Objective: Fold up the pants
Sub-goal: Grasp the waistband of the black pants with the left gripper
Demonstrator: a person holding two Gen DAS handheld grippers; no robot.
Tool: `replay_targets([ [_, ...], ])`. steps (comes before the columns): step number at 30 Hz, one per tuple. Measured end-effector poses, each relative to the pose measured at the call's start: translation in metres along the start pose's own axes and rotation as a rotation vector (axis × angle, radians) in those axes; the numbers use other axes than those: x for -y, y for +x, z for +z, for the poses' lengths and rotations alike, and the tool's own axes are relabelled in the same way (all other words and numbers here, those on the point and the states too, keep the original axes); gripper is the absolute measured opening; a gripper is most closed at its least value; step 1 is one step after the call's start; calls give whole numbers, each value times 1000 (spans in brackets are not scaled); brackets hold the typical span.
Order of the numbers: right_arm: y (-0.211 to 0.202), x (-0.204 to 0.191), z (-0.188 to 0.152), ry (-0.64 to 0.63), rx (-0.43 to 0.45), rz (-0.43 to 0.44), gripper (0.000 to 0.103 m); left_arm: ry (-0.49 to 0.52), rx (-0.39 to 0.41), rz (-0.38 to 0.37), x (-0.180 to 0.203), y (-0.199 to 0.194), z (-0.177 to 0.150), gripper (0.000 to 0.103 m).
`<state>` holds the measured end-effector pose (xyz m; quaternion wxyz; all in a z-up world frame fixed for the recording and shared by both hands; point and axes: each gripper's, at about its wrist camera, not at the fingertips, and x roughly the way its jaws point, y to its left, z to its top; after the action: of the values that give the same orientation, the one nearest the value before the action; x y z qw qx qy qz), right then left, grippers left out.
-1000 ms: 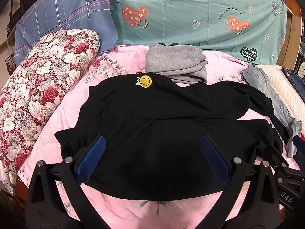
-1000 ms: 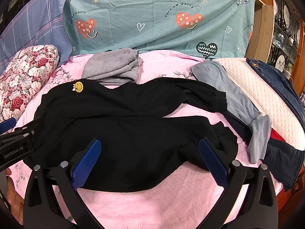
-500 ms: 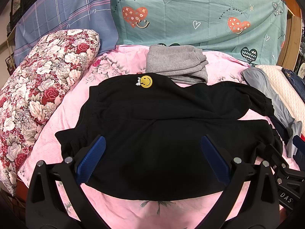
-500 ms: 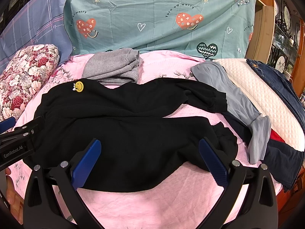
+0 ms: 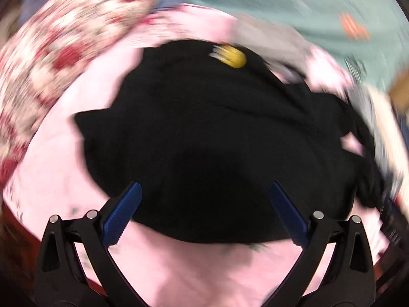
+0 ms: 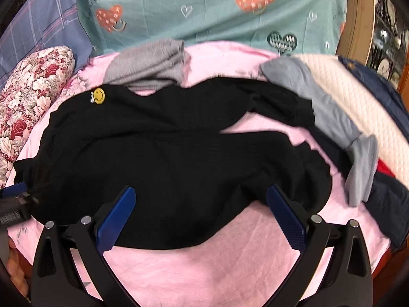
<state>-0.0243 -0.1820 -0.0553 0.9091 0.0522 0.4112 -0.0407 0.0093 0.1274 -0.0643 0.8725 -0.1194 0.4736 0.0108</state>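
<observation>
Black pants (image 6: 163, 158) with a yellow smiley patch (image 6: 99, 95) lie spread on the pink sheet (image 6: 230, 263), waist to the left, both legs running right. My right gripper (image 6: 200, 206) hovers open over the near leg, nothing between its blue pads. The left wrist view is heavily motion-blurred: the pants (image 5: 217, 143) fill its middle and my left gripper (image 5: 204, 202) is open above the waist part. The left gripper's tip (image 6: 15, 192) also shows at the left edge of the right wrist view, beside the waistband.
Folded grey pants (image 6: 150, 64) lie behind the black ones. A grey-blue garment (image 6: 332, 117), dark navy clothes (image 6: 388, 204) and a white quilted pad (image 6: 358, 97) crowd the right. A floral pillow (image 6: 28, 87) lies at the left, teal bedding (image 6: 204, 7) at the back.
The left gripper has swung quickly, tilting its view and blurring it. The right gripper has shifted slightly. The pants lie as before.
</observation>
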Motion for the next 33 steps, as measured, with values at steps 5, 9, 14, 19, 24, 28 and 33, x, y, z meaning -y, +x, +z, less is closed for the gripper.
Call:
replay_targets([
  [5,-4,-3,-1,-10,23,7,102,-214,-16,-81,-88,-19,25,101],
  [9,-2,-4,-4,-19,22,15,102,-299,-97,-122,-117,3,29,101],
  [14,-1,4,-3,3,13,4,102,-278,-184,-138,-113,48,30,100],
  [19,-7,9,-3,14,30,-19,102,-347,-177,-43,-124,83,40,12],
  [24,-18,17,-1,-1,51,-56,102,-521,-69,-52,-171,73,35,8],
  [28,-31,53,11,-1,65,-129,102,-608,-2,-18,-217,44,24,8],
  [33,-33,127,23,119,-6,-183,102,-579,-27,-10,-229,47,16,9],
])
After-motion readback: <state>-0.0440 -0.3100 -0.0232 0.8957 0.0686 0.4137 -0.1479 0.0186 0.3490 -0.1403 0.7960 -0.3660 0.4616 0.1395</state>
